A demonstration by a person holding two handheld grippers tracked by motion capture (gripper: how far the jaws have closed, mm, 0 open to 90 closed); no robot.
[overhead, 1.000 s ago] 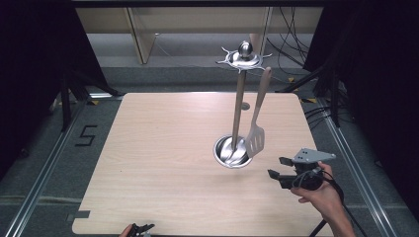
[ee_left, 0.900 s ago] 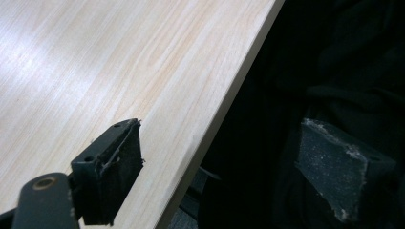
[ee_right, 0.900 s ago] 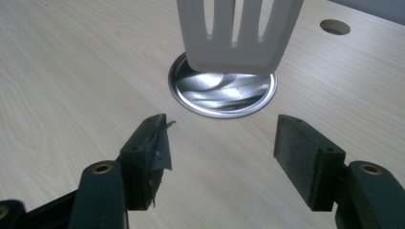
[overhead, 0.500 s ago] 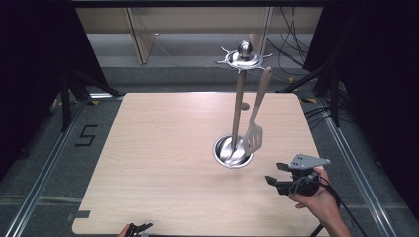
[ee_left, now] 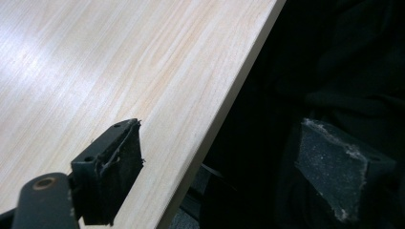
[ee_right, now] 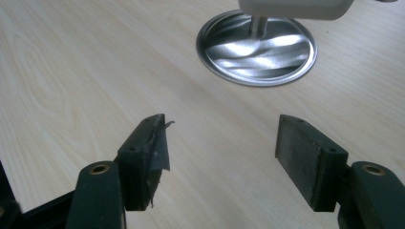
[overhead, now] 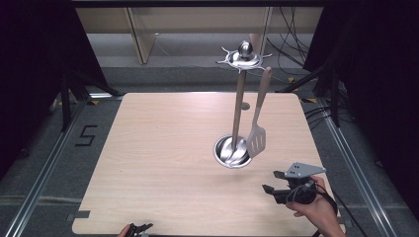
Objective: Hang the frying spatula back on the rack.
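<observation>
High view: the wooden table (overhead: 163, 163) spreads out before me, and on its right half stands the metal utensil stand (overhead: 239, 106), its round steel base (overhead: 231, 151) flat on the wood, its pole upright, its star-shaped top carrying a ball. From one hook of that top hangs the spatula (overhead: 258, 123), wooden handle up, slotted blade just beside the base's right rim; whether the blade touches the base I cannot tell from here. My right gripper (overhead: 271, 188) sits near the table's front right corner, low over the wood, pointing left, well short of the stand. In the right gripper view its jaws stand wide apart with bare table between them, and the base (ee_right: 256, 47) lies ahead with the pale blade (ee_right: 293, 8) hanging above it. My left gripper (overhead: 141, 229) peeks in at the table's front edge; in the left gripper view its jaws are spread too, straddling the table's edge (ee_left: 224, 109), holding nothing.
</observation>
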